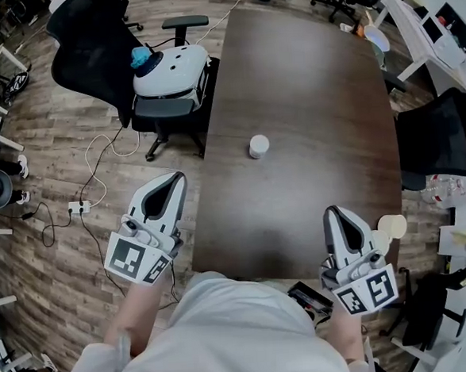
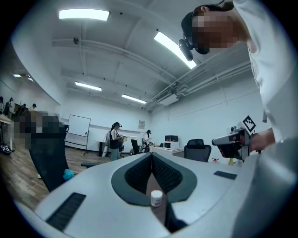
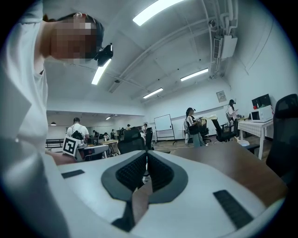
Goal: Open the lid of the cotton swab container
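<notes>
Claws on both hands were clenched with nothing in them: the left claw [image 1: 177,178] showed its ribbed pads pressed together in the left gripper view [image 2: 152,156], and the right claw [image 1: 333,211] showed the same shut seam in the right gripper view [image 3: 145,154]. Both were held level and pointed toward the far side. The left one hung beyond the near left edge of the desk [image 1: 306,89], above the wood floor, and the right one was over the desk's near right corner. The cotton swab container [image 1: 259,146], a small white tub, stood upright by itself near the middle of the desk, well apart from both claws. In the left gripper view it appeared low down, straight ahead past the shut pads [image 2: 156,198]. Its lid looked to be in place, though at that size the seam could not be made out. The work seemed to be at the reaching stage, with nothing yet grasped. The next move would likely call for bringing both claws in toward the tub and spreading their jaws. One would then pinch the body to steady it and the other would take the lid, gently, since so small and light a tub could slide or tip.
</notes>
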Motion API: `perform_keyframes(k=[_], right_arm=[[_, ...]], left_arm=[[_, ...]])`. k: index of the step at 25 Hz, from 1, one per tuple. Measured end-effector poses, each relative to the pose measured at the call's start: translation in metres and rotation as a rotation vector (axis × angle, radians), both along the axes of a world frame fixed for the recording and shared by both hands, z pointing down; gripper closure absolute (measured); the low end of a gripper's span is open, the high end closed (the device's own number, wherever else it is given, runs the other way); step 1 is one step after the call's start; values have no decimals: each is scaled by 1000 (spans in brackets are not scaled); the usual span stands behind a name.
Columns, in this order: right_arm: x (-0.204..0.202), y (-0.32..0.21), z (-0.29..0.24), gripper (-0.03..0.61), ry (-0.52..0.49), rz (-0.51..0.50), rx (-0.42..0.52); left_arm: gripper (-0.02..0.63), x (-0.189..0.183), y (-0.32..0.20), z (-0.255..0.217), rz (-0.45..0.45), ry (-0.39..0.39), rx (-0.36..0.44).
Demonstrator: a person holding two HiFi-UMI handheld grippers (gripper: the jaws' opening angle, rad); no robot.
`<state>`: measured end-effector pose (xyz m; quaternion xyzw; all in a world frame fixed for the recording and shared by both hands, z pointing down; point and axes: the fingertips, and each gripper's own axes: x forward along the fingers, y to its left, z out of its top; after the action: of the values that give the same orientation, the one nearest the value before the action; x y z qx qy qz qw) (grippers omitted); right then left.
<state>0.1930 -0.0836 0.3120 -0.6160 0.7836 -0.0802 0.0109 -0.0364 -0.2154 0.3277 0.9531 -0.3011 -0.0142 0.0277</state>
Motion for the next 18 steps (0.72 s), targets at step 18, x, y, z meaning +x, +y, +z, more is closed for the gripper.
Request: perform_keyframes(k=[18], right_arm=[[20, -32, 13, 557, 51, -162, -15]], left_arm=[[601, 4, 27, -7, -81, 18, 14]])
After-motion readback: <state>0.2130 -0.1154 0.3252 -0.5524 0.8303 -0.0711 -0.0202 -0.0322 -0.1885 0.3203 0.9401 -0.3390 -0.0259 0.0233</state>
